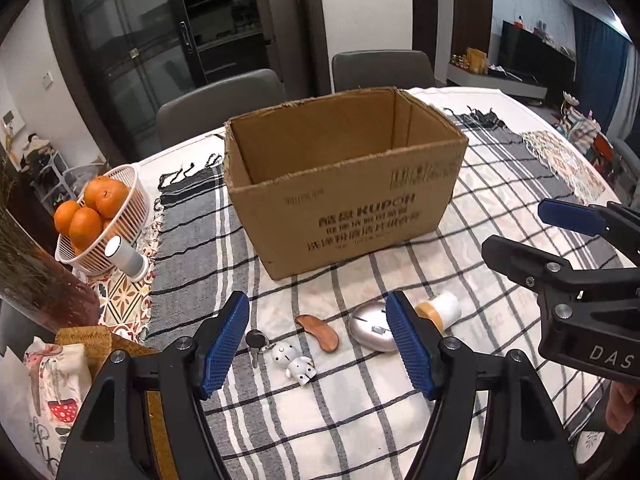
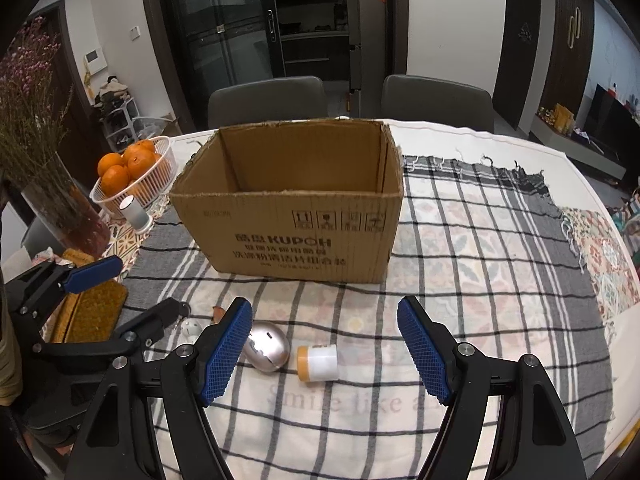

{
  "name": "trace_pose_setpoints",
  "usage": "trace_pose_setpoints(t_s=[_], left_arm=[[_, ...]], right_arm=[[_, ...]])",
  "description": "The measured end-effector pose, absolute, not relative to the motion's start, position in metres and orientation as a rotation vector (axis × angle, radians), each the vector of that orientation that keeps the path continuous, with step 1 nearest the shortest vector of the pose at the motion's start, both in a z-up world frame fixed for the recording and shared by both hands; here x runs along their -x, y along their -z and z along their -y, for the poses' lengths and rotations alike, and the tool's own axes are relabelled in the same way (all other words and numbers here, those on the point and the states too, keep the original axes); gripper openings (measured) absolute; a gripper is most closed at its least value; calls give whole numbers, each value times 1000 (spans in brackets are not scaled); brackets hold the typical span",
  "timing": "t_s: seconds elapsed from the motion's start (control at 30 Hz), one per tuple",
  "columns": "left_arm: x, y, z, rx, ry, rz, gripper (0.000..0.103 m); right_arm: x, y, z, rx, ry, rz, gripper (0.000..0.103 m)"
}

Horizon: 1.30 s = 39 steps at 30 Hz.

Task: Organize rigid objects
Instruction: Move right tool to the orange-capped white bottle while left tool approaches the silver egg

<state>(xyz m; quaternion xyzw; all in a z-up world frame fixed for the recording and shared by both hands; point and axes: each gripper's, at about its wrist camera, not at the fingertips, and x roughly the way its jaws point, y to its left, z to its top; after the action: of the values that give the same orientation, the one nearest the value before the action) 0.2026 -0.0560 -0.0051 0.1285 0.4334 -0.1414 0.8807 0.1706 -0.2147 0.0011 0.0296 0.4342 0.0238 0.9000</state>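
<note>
Both grippers hover spread wide, nothing held, small items lined up short of the open brown cardboard box (image 2: 296, 216).

The right gripper (image 2: 324, 354) sits nearest the white cylindrical bottle with the orange cap (image 2: 318, 363), lying on its side just ahead, long axis crosswise (cap pointing left); the left gripper (image 1: 318, 344) frames the white figurine keychain (image 1: 294, 362).

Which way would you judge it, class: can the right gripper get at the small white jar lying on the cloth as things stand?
Probably yes. The right gripper is open, and the white jar lies on its side between the fingers' line with bare cloth around it. The silver egg sits close on its left, so it might get nudged.
</note>
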Motion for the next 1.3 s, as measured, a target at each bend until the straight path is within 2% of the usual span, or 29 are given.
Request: trace_pose_setpoints(t_s=[0.67,1.3], left_arm=[[-195,57,74,-376,425,-982,70],[-212,109,92,-465,512,-1054,77]], right_arm=[[-158,54,216,-117,-68,-969,76],[-171,100,215,-125,-66,-1060,75]])
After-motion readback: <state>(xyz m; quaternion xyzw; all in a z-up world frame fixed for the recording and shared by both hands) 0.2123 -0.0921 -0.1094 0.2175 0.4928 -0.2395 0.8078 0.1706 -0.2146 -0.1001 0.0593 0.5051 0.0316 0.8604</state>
